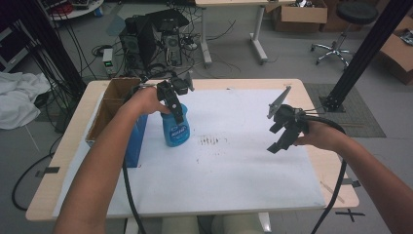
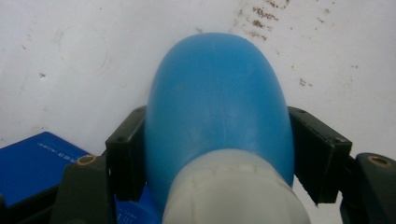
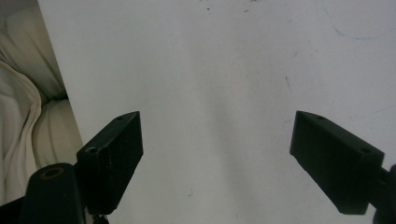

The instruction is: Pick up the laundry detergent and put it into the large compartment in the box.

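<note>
high view: my left gripper (image 1: 179,116) is clamped on a blue bottle (image 1: 176,130) standing upright on the white sheet (image 1: 234,165) that covers most of the wooden table (image 1: 73,126). bottle sits toward the left side of the sheet, just right of a blue box (image 1: 136,141) w/ a brown cardboard box (image 1: 109,105) beside it at the table's left edge. my left hand (image 1: 146,100) comes in over those boxes. some dark smudges (image 1: 212,141) mark the sheet just right of the bottle.

left gripper view: jaws pinch the bottle's (image 2: 217,107) rounded blue body from both sides, black pads touching it, w/ the pale whitish cap (image 2: 233,191) nearest the camera. blue box (image 2: 37,163) shows at lower left, close beside the bottle; can't tell if they touch. speckled stains (image 2: 261,18) at the top on the sheet (image 2: 70,56).

my right gripper (image 1: 284,132) is well apart from the bottle, held above the right part of the sheet, right hand (image 1: 319,136) behind it, cable (image 1: 338,190) trailing down toward the table's near edge.

right gripper view: gripper (image 3: 215,154) jaws spread wide, nothing between them, just bare white sheet (image 3: 210,70) below. sheet's edge runs down the left, w/ pale cream fabric (image 3: 28,121) beyond it.
</note>
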Motion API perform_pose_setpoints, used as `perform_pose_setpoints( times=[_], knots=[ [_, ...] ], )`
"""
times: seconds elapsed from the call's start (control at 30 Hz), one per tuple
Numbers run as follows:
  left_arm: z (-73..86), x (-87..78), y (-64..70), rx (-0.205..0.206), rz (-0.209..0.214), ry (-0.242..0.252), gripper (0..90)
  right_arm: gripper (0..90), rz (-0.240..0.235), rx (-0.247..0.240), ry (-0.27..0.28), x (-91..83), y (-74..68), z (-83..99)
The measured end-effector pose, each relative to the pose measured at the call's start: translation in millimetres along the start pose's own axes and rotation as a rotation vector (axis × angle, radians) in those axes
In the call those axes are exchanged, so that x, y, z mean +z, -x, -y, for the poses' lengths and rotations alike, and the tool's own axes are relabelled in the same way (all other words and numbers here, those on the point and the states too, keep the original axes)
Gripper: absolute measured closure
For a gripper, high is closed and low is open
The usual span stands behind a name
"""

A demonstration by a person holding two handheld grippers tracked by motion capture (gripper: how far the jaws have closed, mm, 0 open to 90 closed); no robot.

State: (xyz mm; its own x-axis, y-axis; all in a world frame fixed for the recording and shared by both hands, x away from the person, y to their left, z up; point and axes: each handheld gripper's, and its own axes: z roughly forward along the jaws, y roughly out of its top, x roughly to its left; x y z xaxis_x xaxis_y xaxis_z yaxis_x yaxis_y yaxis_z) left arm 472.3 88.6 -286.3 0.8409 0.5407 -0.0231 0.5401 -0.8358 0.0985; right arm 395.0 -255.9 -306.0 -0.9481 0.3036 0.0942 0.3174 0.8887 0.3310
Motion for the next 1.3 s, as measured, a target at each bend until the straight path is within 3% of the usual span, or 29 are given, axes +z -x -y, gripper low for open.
perform_pose_setpoints(
  times=[0.87, 1.3],
  knots=[
    [1.5, -1.1, -1.0, 0.004, -0.008, 0.011, 37.0, 17.0, -0.005, -0.004, 0.004, 2.0, 1.1, 1.0],
    [2.5, -6.5, -0.3, -0.025, 0.012, 0.023, 37.7, 17.0, -0.008, 0.001, 0.002, 3.1, 2.1, 1.7]
  ],
)
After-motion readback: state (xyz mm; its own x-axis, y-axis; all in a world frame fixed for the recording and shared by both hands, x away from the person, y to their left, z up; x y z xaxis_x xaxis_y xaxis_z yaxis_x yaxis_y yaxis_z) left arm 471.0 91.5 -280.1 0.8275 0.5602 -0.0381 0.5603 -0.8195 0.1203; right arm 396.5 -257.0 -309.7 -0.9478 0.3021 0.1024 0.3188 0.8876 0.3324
